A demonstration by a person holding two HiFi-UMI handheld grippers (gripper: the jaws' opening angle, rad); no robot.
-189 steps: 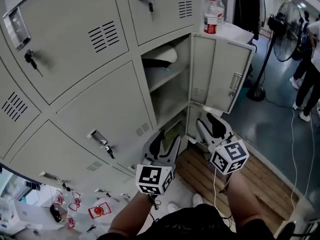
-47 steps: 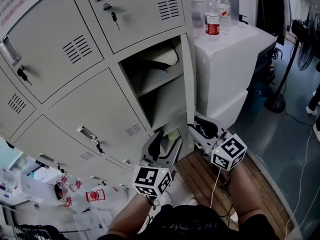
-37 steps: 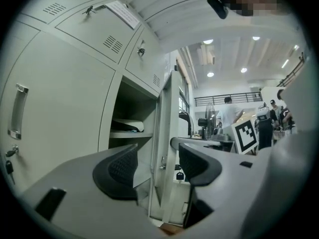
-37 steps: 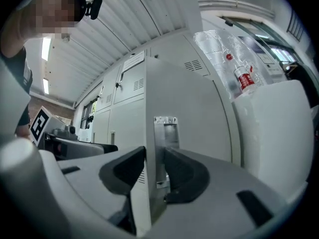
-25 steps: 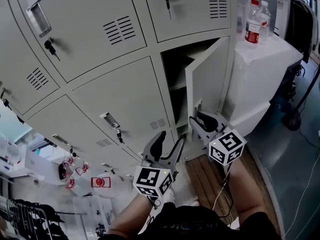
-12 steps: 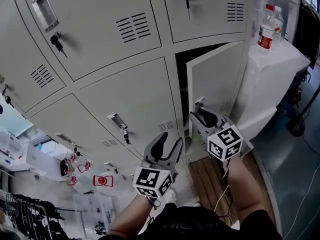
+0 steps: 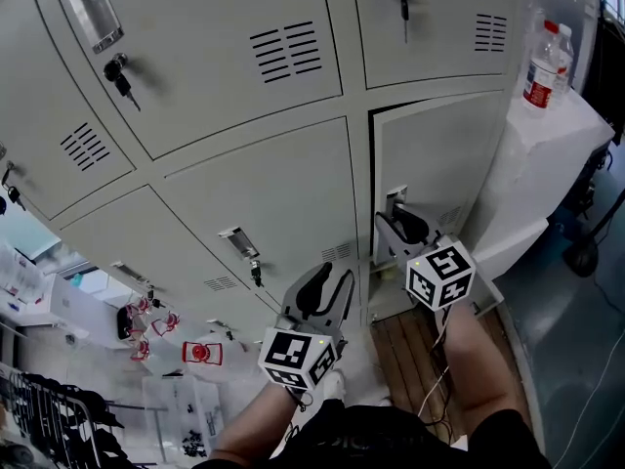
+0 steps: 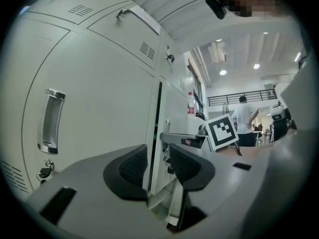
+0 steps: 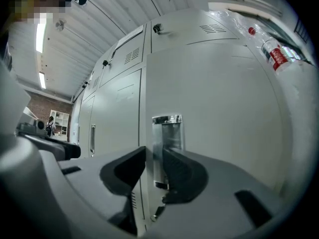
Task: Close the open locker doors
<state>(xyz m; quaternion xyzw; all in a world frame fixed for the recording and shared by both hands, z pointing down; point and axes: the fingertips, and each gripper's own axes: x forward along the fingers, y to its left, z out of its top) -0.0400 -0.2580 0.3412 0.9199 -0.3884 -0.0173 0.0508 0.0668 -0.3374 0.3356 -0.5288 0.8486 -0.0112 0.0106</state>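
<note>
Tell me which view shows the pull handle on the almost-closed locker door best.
The right gripper view: the handle stands large, straight ahead of the jaws. The head view shows it small, just above the right hand-held gripper. The left gripper view shows only the door, seen nearly edge-on.

Three near views onto lockers (image 7: 256,195)

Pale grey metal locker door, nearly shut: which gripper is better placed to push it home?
Right. The right gripper sits with open jaws at the chrome handle of the pale grey locker door. The left gripper, empty jaws having just been closing, hangs lower, before a shut door.
</note>
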